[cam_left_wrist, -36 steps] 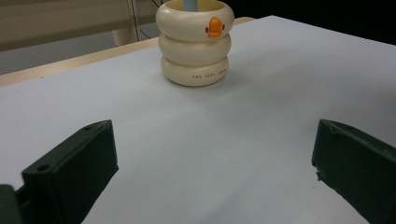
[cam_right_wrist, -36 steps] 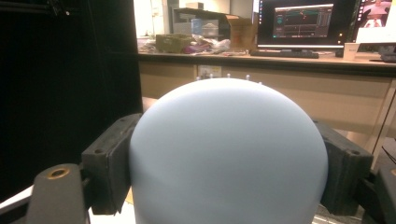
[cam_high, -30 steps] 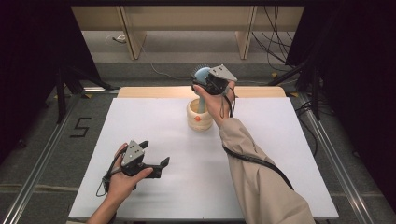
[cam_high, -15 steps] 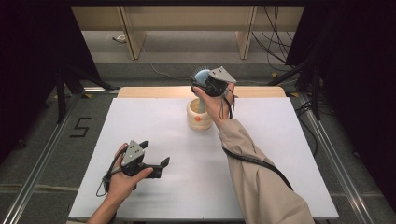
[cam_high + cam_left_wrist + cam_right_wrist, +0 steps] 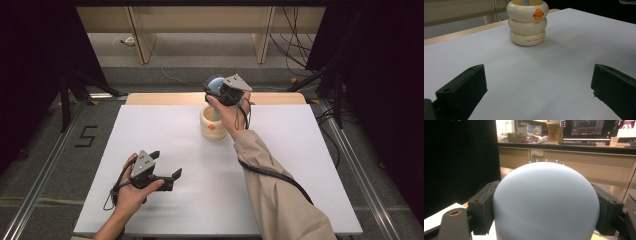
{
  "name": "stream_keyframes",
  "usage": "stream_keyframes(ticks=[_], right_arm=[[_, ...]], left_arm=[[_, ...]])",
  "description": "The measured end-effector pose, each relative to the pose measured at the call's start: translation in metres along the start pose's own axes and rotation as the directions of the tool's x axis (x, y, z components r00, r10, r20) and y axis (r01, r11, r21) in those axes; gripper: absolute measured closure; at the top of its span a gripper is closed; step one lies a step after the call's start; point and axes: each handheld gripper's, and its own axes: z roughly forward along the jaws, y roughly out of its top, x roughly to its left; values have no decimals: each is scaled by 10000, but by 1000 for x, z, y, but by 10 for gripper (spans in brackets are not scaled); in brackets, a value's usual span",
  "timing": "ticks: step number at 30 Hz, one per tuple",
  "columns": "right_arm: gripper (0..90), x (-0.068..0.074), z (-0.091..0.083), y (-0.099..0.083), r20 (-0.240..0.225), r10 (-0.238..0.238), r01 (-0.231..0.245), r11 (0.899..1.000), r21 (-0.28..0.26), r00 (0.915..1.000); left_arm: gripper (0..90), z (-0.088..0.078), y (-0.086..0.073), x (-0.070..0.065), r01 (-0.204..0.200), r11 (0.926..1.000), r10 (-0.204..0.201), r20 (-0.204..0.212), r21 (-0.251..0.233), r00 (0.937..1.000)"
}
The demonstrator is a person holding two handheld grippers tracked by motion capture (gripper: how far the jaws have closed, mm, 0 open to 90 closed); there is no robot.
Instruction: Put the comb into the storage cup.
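A cream holder (image 5: 213, 127) shaped like stacked rings, with a small orange mark, stands on the far middle of the white table. A pale blue rod rises from it to a round pale blue head (image 5: 214, 84) fringed with short bristles. My right gripper (image 5: 218, 89) is above the holder, shut on that head. In the right gripper view the blue dome (image 5: 546, 202) sits between both black pads (image 5: 482, 207). My left gripper (image 5: 167, 172) rests near the table's front left, open with nothing in it. The holder (image 5: 527, 23) stands far ahead of its wide jaws.
The white board (image 5: 310, 165) covers the table, with a wooden strip (image 5: 165, 98) along its far edge. Dark stands and cables (image 5: 300, 55) lie on the floor behind. A desk with a monitor (image 5: 589, 130) stands beyond the table.
My right hand has sunk very slightly towards the holder with the blue head still in its grip. The left hand has not moved.
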Motion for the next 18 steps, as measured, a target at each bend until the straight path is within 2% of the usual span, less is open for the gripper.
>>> stream_keyframes(ticks=[18], right_arm=[[208, 0, 0, -5, -10, 10, -10, 10000, 91, 10000]], left_arm=[[0, 0, 0, 0, 8, 10000, -8, -4, -23, 10000]])
